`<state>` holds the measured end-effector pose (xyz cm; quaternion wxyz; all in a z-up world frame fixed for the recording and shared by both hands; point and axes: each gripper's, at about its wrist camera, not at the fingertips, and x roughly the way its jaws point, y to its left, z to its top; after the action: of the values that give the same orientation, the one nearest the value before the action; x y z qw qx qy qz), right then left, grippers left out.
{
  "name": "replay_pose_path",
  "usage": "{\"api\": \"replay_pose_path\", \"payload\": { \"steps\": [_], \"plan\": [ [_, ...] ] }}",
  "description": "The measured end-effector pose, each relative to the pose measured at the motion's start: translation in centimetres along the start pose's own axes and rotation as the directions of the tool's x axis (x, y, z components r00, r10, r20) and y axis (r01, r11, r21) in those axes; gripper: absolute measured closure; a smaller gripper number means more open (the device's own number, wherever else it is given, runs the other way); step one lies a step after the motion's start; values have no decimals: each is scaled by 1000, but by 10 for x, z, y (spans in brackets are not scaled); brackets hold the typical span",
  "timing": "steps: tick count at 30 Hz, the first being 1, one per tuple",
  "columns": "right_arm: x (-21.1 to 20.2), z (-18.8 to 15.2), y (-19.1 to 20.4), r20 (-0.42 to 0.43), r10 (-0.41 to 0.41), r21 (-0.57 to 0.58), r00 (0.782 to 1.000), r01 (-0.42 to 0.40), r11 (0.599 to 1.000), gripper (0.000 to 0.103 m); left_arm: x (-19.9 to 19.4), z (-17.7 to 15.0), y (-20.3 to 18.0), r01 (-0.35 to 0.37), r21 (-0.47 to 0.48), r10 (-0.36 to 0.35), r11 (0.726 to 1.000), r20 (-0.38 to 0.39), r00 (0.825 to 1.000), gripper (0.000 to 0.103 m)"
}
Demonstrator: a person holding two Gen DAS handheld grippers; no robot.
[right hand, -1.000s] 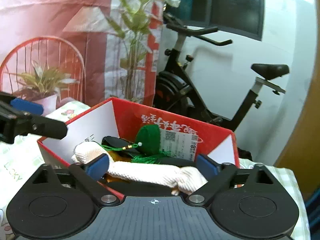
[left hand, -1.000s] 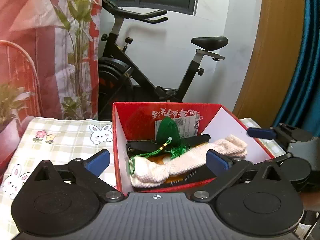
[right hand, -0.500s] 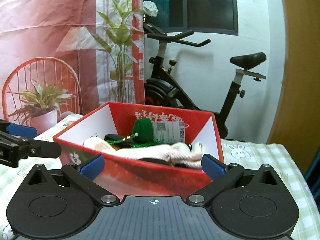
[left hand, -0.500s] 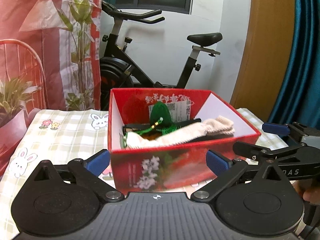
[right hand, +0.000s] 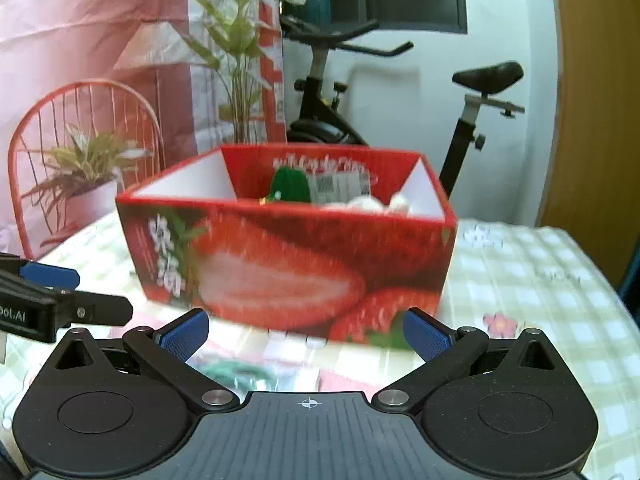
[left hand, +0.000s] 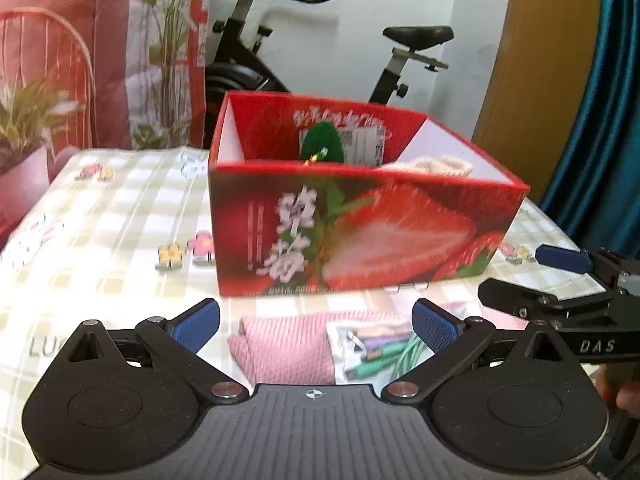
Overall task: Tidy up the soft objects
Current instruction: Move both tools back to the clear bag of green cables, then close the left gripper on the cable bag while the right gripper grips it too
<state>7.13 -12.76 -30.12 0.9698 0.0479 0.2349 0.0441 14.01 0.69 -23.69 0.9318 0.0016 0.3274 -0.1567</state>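
Observation:
A red strawberry-print box (left hand: 360,216) (right hand: 288,256) stands on the checked tablecloth. Over its rim I see a green knitted piece (left hand: 322,146) (right hand: 291,185) and a cream knitted piece (left hand: 430,166) (right hand: 366,203). In front of the box lies a folded pink knitted cloth (left hand: 286,350) with a clear packet of coloured cords (left hand: 370,350) (right hand: 234,374) on it. My left gripper (left hand: 316,322) hovers open just above the pink cloth. My right gripper (right hand: 306,330) (left hand: 560,272) is open too, low and to the right of the left one, holding nothing.
The table wears a cream checked cloth (left hand: 104,216) with rabbits and flowers. Behind it stand an exercise bike (left hand: 304,44), a potted plant (right hand: 86,172) with a red wire chair, a wooden door and a blue curtain (left hand: 600,120). A hand (left hand: 626,394) shows at the right edge.
Both grippers have pulled back and down from over the box to table level in front of it. The pink cloth and cord packet have come into view.

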Motion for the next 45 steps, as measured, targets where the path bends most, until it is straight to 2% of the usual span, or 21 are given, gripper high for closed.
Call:
{"api": "replay_pose_path", "payload": {
  "steps": [8, 26, 36, 45],
  "plan": [
    [7, -28, 8, -56, 9, -15, 998, -10, 1000, 0, 13, -19, 2, -18, -13, 18, 1000, -49, 999, 0],
    [18, -51, 8, -106, 7, -20, 994, -10, 1000, 0, 32, -46, 8, -35, -40, 29, 999, -142, 989, 0],
    [22, -54, 9, -127, 12, -31, 992, -16, 999, 0, 34, -52, 2, -60, -3, 59, 998, -128, 990, 0],
    [29, -54, 0, -160, 54, 33, 986, -49, 998, 0, 35, -54, -4, -85, 21, 87, 996, -127, 988, 0]
  ]
}}
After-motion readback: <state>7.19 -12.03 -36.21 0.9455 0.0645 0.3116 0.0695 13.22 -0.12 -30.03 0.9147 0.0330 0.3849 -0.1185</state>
